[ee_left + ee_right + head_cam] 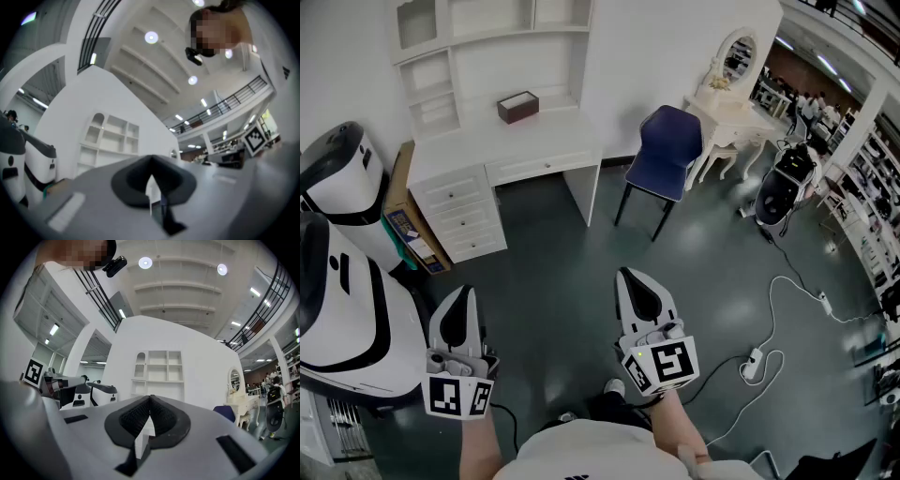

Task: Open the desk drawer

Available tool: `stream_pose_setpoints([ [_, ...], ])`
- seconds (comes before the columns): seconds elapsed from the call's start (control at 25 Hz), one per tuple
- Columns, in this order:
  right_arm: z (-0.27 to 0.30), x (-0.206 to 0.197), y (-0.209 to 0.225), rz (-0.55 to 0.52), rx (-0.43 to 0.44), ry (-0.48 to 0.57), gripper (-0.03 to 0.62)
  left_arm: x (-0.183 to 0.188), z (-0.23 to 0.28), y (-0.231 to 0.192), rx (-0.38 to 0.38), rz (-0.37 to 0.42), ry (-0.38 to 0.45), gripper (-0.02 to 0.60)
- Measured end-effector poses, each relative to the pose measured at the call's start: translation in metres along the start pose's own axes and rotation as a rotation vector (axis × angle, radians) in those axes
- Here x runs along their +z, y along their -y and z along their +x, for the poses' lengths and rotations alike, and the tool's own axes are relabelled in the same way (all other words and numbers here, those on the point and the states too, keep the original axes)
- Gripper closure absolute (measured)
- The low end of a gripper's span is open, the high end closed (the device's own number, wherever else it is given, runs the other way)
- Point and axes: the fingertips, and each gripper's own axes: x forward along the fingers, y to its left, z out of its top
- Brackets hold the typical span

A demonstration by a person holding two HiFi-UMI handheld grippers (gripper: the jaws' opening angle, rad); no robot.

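The white desk point(502, 142) stands far off at the upper left against the wall, under a shelf unit point(478, 37). A long drawer point(542, 165) sits below its top, with a stack of three small drawers point(461, 208) to the left; all look closed. My left gripper point(461, 295) and right gripper point(630, 278) hover over the dark floor near the person, well short of the desk. Both are shut with nothing between their jaws. The shelf unit point(159, 373) shows beyond the right gripper point(150, 399), and the same shelf unit point(110, 140) beyond the left gripper point(151, 164).
A brown box point(517, 107) sits on the desk top. A blue chair point(666, 150) stands right of the desk, then a white vanity table point(727, 108) with a mirror. Large white machines point(342, 300) crowd the left. A power strip point(753, 364) and cables lie on the floor at right.
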Motion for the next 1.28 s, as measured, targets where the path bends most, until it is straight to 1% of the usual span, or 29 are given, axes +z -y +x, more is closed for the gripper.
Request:
stream_pose_setpoints([
  [0.24,-0.001,0.005,-0.011,-0.004,0.006,0.010,0.592,0.003,-0.008,-0.004,-0.005,-0.001,0.007,0.577],
  [0.4,-0.005,0.008,-0.013,-0.010,0.008,0.013,0.592,0.007,-0.010,0.001,-0.015,-0.001,0.018,0.577],
  [0.6,-0.005,0.009,-0.016,-0.014,0.004,0.018,0.592,0.011,-0.012,0.003,-0.028,0.008,0.026,0.577],
  [0.8,-0.004,0.012,-0.017,-0.013,0.000,0.054,0.592,0.015,-0.015,-0.002,-0.029,0.020,0.050,0.577],
  [0.92,-0.003,0.010,-0.017,-0.007,0.000,0.048,0.592,0.012,-0.014,-0.005,-0.040,0.036,0.045,0.577],
  [1.0,-0.001,0.007,-0.015,-0.007,0.002,0.043,0.592,0.009,-0.010,-0.008,-0.041,0.027,0.041,0.577],
  [1.12,0.006,0.001,-0.006,-0.004,0.008,0.039,0.592,0.003,-0.002,-0.011,-0.030,-0.009,0.052,0.577],
  [1.28,0.031,-0.008,0.012,0.019,0.028,0.050,0.592,-0.008,0.016,-0.015,0.000,-0.008,0.048,0.577],
])
